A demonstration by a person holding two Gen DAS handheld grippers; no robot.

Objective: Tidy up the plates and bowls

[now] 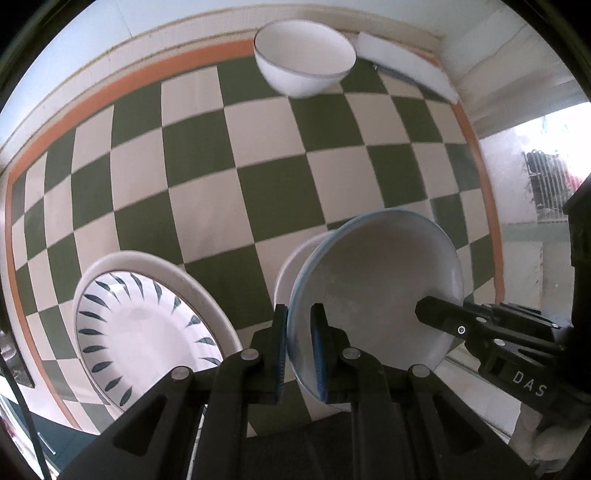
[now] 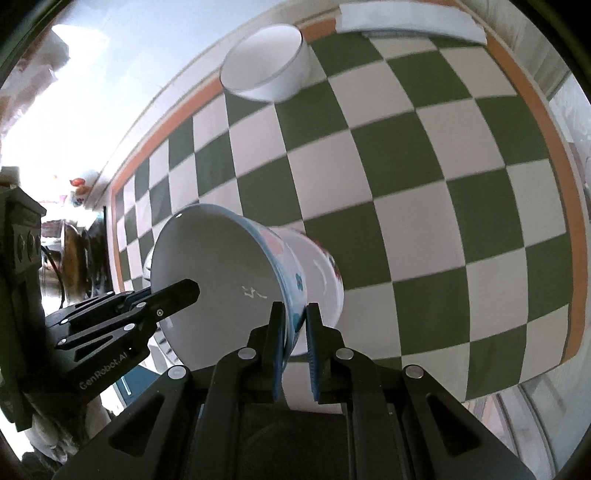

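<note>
Both grippers grip the rim of one blue-rimmed bowl [image 1: 376, 280], held tilted above the checkered table. My left gripper [image 1: 300, 343] is shut on its rim at one side. My right gripper [image 2: 296, 341] is shut on the opposite rim; the bowl [image 2: 218, 266] shows flower prints outside and overlaps a white bowl [image 2: 321, 266] under it. The other gripper's finger [image 1: 443, 317] reaches into the bowl. A white plate with dark leaf marks [image 1: 147, 325] lies at the left on a larger white plate. A white bowl [image 1: 304, 55] stands at the far edge, also in the right wrist view [image 2: 264, 62].
The table has a green and cream checkered cloth [image 1: 258, 166] with an orange border. A white flat block [image 1: 406, 62] lies at the far right corner beside the white bowl, and shows in the right wrist view [image 2: 410, 20].
</note>
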